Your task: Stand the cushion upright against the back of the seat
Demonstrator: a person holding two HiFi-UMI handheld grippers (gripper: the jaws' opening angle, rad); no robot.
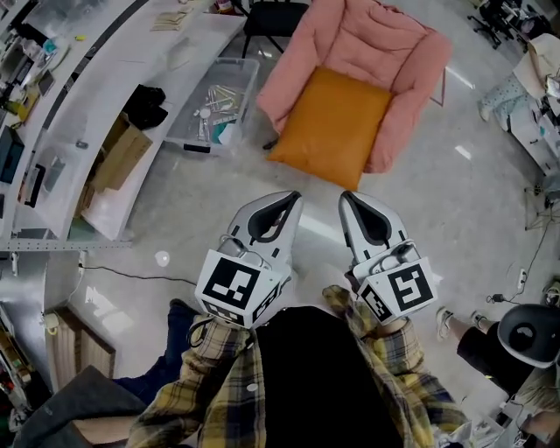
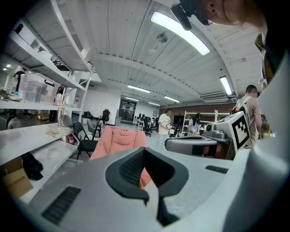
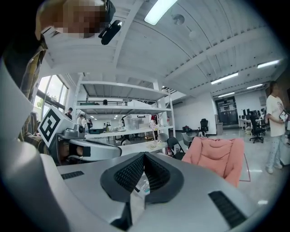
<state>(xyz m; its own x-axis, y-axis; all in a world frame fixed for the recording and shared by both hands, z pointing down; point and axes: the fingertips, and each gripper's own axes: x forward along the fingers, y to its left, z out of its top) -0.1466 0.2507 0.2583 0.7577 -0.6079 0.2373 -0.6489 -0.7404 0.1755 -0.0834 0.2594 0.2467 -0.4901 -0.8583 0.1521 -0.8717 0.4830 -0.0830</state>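
Observation:
An orange cushion lies flat on the seat of a pink padded chair, its front edge hanging over the seat's front. Both grippers are held side by side in front of the person, short of the chair and apart from the cushion. My left gripper is shut with nothing in it, and my right gripper looks shut and empty too. The left gripper view shows its jaws closed, with the pink chair ahead. The right gripper view shows closed jaws and the chair off to the right.
A clear plastic bin of small items stands on the floor left of the chair. White shelving with a cardboard box runs along the left. A black folding chair stands behind. A seated person's legs are at the right.

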